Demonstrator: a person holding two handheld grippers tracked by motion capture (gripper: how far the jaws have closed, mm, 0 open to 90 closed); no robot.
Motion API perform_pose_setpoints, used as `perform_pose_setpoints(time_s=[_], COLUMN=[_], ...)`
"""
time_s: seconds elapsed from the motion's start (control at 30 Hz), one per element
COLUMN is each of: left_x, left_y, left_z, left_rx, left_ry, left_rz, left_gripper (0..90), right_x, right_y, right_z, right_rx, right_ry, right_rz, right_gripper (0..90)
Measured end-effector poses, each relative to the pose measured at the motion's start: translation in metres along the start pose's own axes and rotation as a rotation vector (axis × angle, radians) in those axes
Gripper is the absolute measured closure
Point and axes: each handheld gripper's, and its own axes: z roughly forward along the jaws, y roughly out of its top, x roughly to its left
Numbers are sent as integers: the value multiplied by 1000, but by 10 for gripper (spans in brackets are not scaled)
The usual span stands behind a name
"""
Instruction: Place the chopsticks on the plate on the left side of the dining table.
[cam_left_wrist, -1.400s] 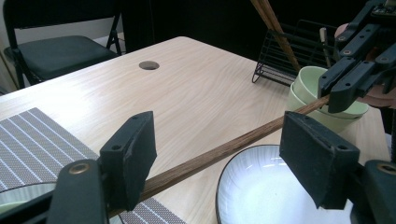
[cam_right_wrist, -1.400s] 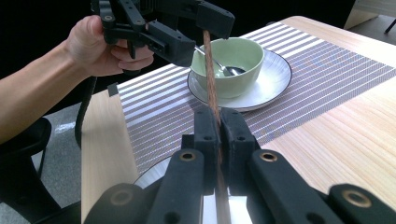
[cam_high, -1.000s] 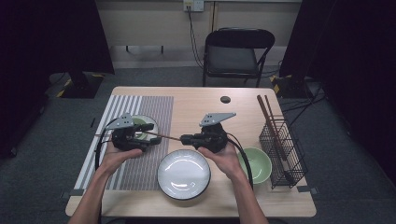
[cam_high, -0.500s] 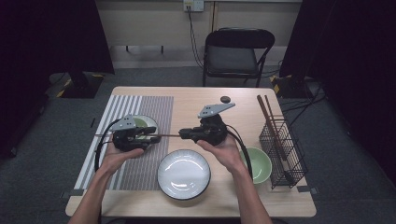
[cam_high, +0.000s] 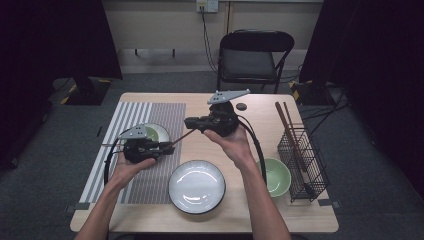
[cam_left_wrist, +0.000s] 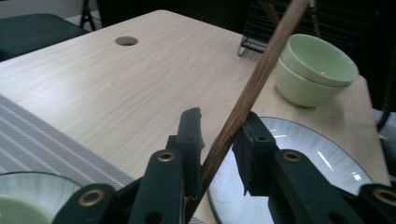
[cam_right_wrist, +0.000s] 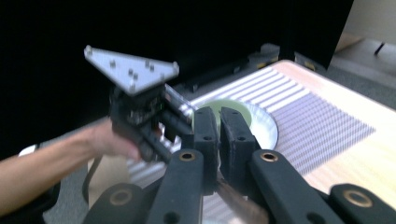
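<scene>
So it's a dim room with dark curtains, grey carpet and a black folding chair (cam_high: 255, 57) parked behind a light wooden table (cam_high: 220, 220), which has a grey striped placemat (cam_high: 155, 112) on its left half. The thing in play is a brown chopstick (cam_high: 181, 137), held up off the table and running at a slant between the two tools, above the bare wood just right of the placemat. The right gripper (cam_high: 192, 121) is raised over the middle of the table and has its jaws pinched nearly together on the stick's upper end; in the right gripper view (cam_right_wrist: 219, 140) you can see the blurry brown wood poking out below the jaws. The left gripper (cam_high: 167, 146) sits lower, over the placemat, and its jaws stand a bit apart around the stick's other end; in the left gripper view (cam_left_wrist: 219, 144) the chopstick (cam_left_wrist: 254, 79) leans against one jaw with a gap to the other, so it isn't clamped there. Behind the left gripper there's a small green bowl on a saucer (cam_high: 157, 131). A big white plate (cam_high: 196, 186) sits at the near edge, green bowls (cam_high: 275, 175) are stacked to its right, and a black wire basket (cam_high: 302, 162) with more chopsticks (cam_high: 286, 122) is at the far right.
</scene>
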Motion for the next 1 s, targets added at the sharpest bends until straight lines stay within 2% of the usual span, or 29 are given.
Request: perform_pose_setpoints(time_s=[0.17,0.23,0.33,0.53,0.63,0.83,0.93,1.0], left_x=[-6,-10,-14,-13,-10,-8,-6,-5], left_y=[1,3,7,9,9,10,8,7], left_z=[6,8,9,4,1,-5,-5,-5], left_rx=[-6,-5,-11,-53,-86,-136,-147,-146], left_ry=[-91,-101,-137,-146,-144,-118,-100,-96], left_rz=[-16,-6,-1,-28,-53,-91,-109,-105], left_gripper=[808,827,847,849,849,849,848,849], right_x=[-8,-12,-17,-23,-21,-11,-7,-5], right_y=[6,6,6,-2,-6,-22,-28,-30], right_z=[0,-1,-3,-8,-6,14,22,28], right_rx=[-50,-76,-94,-144,-145,-138,-148,-156], right_ry=[-28,-25,-55,-74,-65,-12,11,25], right_rz=[6,9,15,41,37,43,51,59], right_gripper=[754,698,615,472,474,568,634,673])
